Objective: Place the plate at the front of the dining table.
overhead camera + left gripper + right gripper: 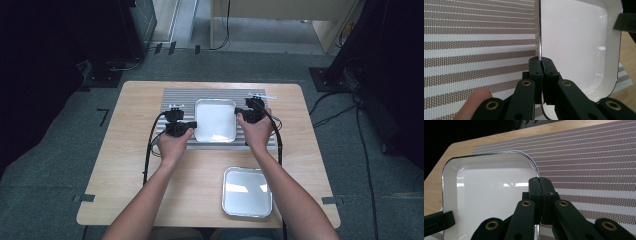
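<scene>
On striped mat, grippers pinch tray rims.

Black left gripper (brass rivets), trailing black cable, bare forearms

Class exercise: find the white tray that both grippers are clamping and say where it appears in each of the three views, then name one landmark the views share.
High view: the white tray sits centre, on the striped mat, between both grippers.
Left gripper view: it fills the right half, its rim pinched by the left gripper.
Right gripper view: it lies at left, its rim pinched by the right gripper.
Shared landmark: the striped mat.
</scene>
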Motion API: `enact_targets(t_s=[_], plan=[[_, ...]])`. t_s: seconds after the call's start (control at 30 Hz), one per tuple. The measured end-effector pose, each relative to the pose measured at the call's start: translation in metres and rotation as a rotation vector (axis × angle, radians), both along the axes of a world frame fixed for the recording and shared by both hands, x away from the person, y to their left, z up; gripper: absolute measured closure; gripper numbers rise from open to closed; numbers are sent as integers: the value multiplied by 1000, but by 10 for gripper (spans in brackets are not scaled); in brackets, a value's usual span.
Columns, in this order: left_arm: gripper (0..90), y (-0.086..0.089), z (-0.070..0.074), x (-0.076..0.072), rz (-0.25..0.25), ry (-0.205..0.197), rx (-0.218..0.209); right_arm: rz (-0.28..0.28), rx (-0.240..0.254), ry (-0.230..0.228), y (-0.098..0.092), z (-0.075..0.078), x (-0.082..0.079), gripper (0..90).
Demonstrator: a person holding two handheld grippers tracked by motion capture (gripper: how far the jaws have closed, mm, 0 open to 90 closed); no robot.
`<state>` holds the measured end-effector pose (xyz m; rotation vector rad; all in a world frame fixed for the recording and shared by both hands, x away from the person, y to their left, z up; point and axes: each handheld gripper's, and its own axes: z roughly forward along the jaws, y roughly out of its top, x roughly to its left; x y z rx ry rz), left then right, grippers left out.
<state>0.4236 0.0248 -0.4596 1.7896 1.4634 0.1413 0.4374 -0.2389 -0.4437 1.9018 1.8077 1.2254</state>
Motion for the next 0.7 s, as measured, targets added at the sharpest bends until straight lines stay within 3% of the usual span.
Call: enact_targets(t_s=[0.23, 0.5, 0.53, 0.7], plan=[[891, -3, -9, 17, 13, 30, 26, -7, -6, 20, 1, -16, 18, 900], [895, -8, -19, 36, 38, 71, 53, 1, -70, 27, 7, -24, 39, 898], [895, -9, -22, 42, 46, 94, 46, -3, -69, 31, 7, -25, 42, 898], [892, -11, -23, 51, 55, 108, 67, -28, -70, 51, 10, -34, 54, 894]])
